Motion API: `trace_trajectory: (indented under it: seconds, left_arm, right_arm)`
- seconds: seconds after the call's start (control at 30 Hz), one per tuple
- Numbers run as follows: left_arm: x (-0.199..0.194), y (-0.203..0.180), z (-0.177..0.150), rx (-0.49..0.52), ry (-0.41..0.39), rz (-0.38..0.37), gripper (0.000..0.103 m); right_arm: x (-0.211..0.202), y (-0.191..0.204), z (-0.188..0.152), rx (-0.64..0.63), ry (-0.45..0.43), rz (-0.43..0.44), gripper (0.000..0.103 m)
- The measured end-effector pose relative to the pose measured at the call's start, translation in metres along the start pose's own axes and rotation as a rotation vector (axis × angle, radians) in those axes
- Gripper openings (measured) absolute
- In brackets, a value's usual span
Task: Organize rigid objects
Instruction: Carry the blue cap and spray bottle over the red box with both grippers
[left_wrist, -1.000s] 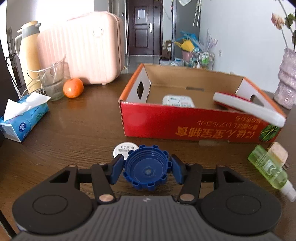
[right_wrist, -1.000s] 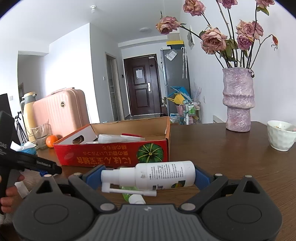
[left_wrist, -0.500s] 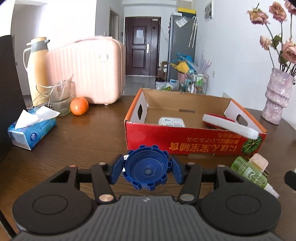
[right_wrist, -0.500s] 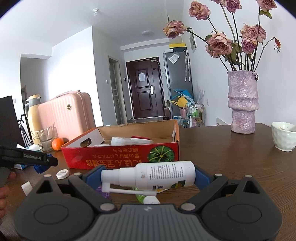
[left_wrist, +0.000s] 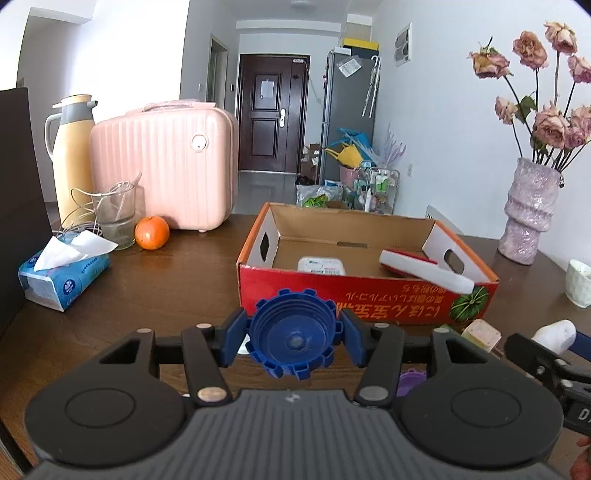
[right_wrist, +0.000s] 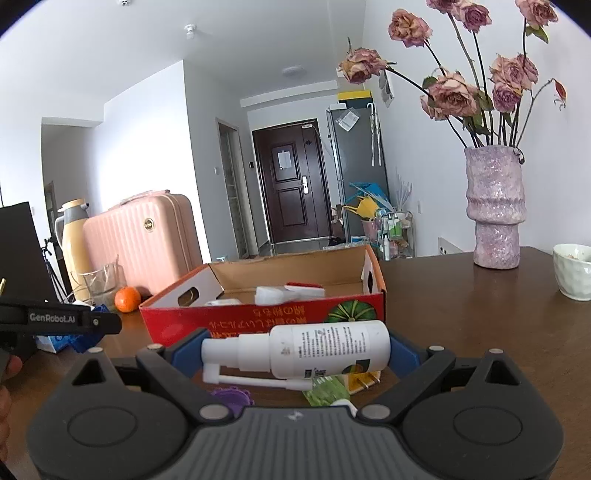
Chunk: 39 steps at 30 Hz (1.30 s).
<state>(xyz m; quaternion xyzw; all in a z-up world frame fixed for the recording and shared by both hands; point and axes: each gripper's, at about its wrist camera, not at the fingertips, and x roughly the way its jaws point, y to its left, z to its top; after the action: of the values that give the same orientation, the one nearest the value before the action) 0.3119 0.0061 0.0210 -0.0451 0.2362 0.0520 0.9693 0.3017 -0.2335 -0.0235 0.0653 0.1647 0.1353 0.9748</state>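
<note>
My left gripper (left_wrist: 292, 336) is shut on a blue ridged bottle cap (left_wrist: 292, 334), held above the table in front of the red cardboard box (left_wrist: 365, 299). Inside the box lie a white flat container (left_wrist: 320, 265) and a white-and-red object (left_wrist: 424, 271). My right gripper (right_wrist: 295, 350) is shut on a white spray bottle (right_wrist: 314, 349) lying crosswise between the pads, nozzle to the left. The box (right_wrist: 266, 317) stands just beyond it. A green bottle (right_wrist: 325, 389) and a purple cap (right_wrist: 232, 397) lie on the table under the right gripper.
A pink suitcase (left_wrist: 166, 166), a yellow thermos (left_wrist: 72, 155), a glass beaker (left_wrist: 114, 214), an orange (left_wrist: 151, 232) and a tissue pack (left_wrist: 62, 273) stand at the left. A purple vase with roses (right_wrist: 495, 206) and a white cup (right_wrist: 572, 271) stand at the right.
Both grippers have risen and tilted up with their loads, so the box sits lower in view. The left gripper has lifted the blue cap away from the white disc on the table.
</note>
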Motion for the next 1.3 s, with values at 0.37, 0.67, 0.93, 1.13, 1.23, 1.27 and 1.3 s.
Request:
trace_trajectory:
  seconds: [0.37, 0.67, 0.93, 1.13, 1.23, 1.27, 1.3]
  left_arm:
    - [-0.001, -0.010, 0.023, -0.025, -0.041, -0.017, 0.056]
    - [0.007, -0.015, 0.046, -0.063, -0.077, -0.010, 0.056]
    - [0.030, -0.019, 0.062, -0.088, -0.072, 0.009, 0.056]
    - [0.050, -0.022, 0.073, -0.107, -0.075, 0.027, 0.056]
    - [0.061, -0.026, 0.076, -0.105, -0.075, 0.042, 0.056]
    - [0.064, -0.027, 0.077, -0.106, -0.072, 0.043, 0.056]
    - [0.068, -0.028, 0.078, -0.106, -0.068, 0.044, 0.056]
  right_arm:
    - [0.012, 0.012, 0.030, -0.018, -0.045, -0.019, 0.098]
    - [0.037, 0.020, 0.054, -0.033, -0.083, -0.046, 0.098]
    - [0.064, 0.017, 0.070, -0.040, -0.069, -0.061, 0.098]
    - [0.085, 0.008, 0.080, -0.012, -0.051, -0.068, 0.098]
    - [0.094, 0.004, 0.083, 0.001, -0.046, -0.071, 0.098]
    - [0.098, 0.003, 0.085, 0.005, -0.044, -0.073, 0.098]
    - [0.101, 0.002, 0.087, 0.007, -0.043, -0.074, 0.098]
